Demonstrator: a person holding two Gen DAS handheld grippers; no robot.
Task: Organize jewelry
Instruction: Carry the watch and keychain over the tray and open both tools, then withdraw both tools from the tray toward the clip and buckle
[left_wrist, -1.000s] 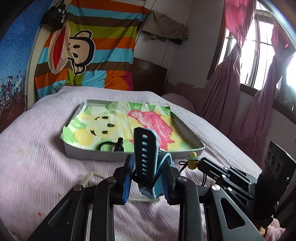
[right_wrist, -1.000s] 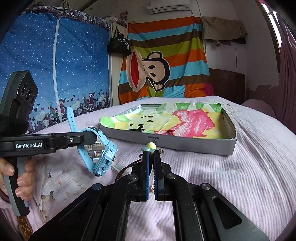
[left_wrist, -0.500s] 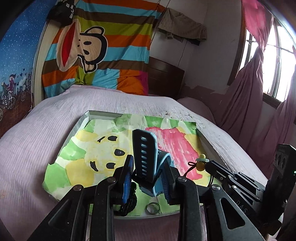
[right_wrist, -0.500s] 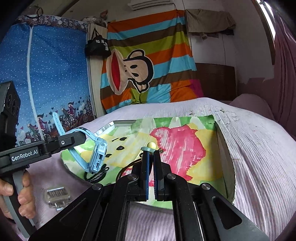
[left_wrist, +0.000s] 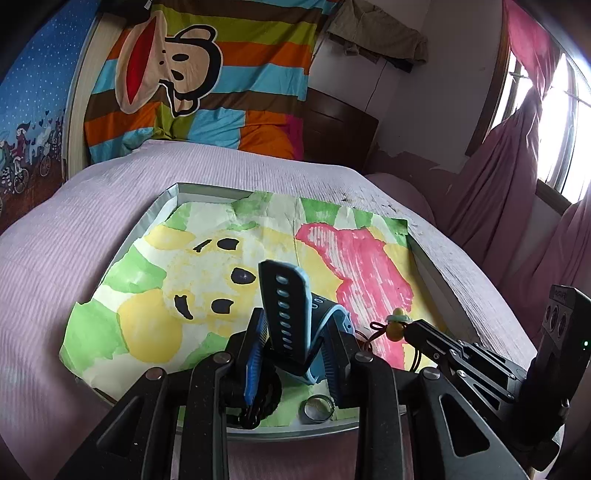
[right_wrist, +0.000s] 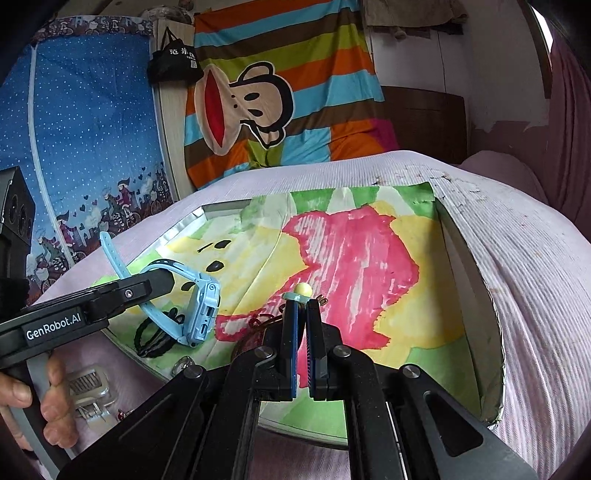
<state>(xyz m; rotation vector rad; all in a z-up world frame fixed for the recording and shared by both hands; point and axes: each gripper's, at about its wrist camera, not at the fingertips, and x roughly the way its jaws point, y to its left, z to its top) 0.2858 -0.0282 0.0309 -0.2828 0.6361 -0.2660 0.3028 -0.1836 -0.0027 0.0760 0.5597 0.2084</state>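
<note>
My left gripper is shut on a light blue watch, held over the near part of a shallow grey tray lined with painted paper. The watch also shows in the right wrist view, hanging from the left gripper. My right gripper is shut on a yellow bead pendant with a red cord, over the tray's pink patch. The pendant shows in the left wrist view. A black hair tie and a silver ring lie in the tray's near corner.
The tray rests on a pink striped bed cover. A clear hair clip lies on the bed by the hand holding the left gripper. A striped cartoon blanket hangs at the headboard. Curtains hang to the right.
Both grippers have moved forward from the bed in front of the tray to above it, carrying the watch and the pendant. The tray now fills the view.
</note>
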